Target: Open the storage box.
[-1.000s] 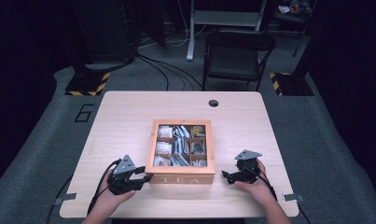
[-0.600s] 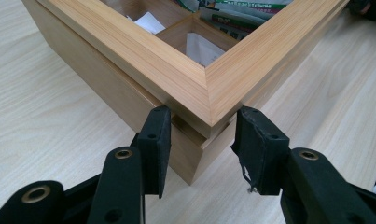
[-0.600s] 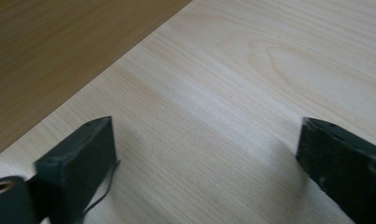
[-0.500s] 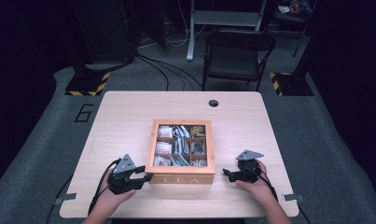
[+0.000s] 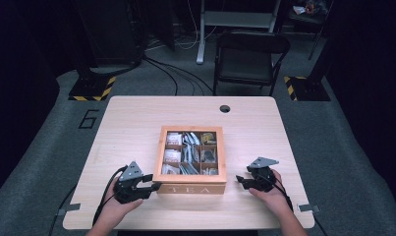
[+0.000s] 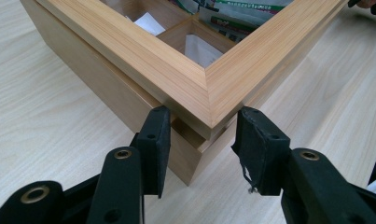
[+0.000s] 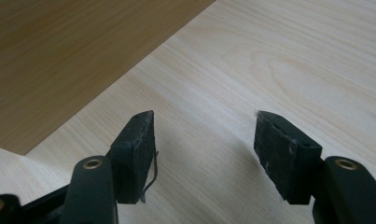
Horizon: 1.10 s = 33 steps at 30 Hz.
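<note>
while left gripper [image 5: 149, 183] jaws clamp tea box [image 5: 190, 156] corner, right gripper [image 5: 240, 181] jaws have just been closing, apart, nothing between; bench [image 5: 136, 118] side release looks complete.

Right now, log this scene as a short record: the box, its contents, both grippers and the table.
box: square light wooden tea box, lid shut, near front of pale wooden table
contents: tea packets in compartments, seen through the lid
left gripper: jaws astride the box's front corner, pads at its two sides
right gripper: jaws just closing, nothing between them, beside the box
</note>
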Each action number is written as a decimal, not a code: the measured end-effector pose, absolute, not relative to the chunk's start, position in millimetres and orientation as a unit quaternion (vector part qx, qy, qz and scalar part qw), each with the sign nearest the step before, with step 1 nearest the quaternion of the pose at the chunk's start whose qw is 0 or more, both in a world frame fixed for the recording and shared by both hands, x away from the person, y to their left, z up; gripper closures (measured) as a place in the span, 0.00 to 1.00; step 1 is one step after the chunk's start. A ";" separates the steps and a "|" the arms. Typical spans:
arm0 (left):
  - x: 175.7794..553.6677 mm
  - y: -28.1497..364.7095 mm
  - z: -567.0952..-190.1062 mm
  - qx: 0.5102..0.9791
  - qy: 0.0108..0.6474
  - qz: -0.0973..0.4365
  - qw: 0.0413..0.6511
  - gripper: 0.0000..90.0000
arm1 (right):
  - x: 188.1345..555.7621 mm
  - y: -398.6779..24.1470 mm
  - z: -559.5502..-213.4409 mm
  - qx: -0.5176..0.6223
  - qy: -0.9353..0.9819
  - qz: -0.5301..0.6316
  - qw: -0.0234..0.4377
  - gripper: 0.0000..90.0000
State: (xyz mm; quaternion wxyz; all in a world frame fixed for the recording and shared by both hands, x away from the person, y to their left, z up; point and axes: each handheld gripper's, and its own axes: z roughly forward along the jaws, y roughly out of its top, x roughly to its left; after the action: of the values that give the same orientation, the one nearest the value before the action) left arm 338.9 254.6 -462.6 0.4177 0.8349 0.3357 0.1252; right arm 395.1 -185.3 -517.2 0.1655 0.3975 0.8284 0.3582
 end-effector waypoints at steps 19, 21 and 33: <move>343.0 256.5 -446.6 0.827 0.341 0.116 0.432 0.60 | 387.7 -178.5 -496.5 0.382 0.827 0.381 0.157 0.41; 343.4 256.8 -444.3 0.826 0.342 0.114 0.433 0.60 | 386.9 -177.3 -493.4 0.377 0.831 0.380 0.153 0.41; 346.2 257.1 -436.3 0.826 0.342 0.116 0.434 0.59 | 368.8 -163.1 -459.1 0.339 0.835 0.406 0.153 0.39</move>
State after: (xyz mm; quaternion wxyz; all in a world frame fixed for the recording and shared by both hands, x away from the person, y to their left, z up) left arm 346.2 257.1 -436.3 0.4338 0.8256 0.3417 0.1159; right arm 368.8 -163.1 -459.1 0.1526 0.3389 0.8349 0.4059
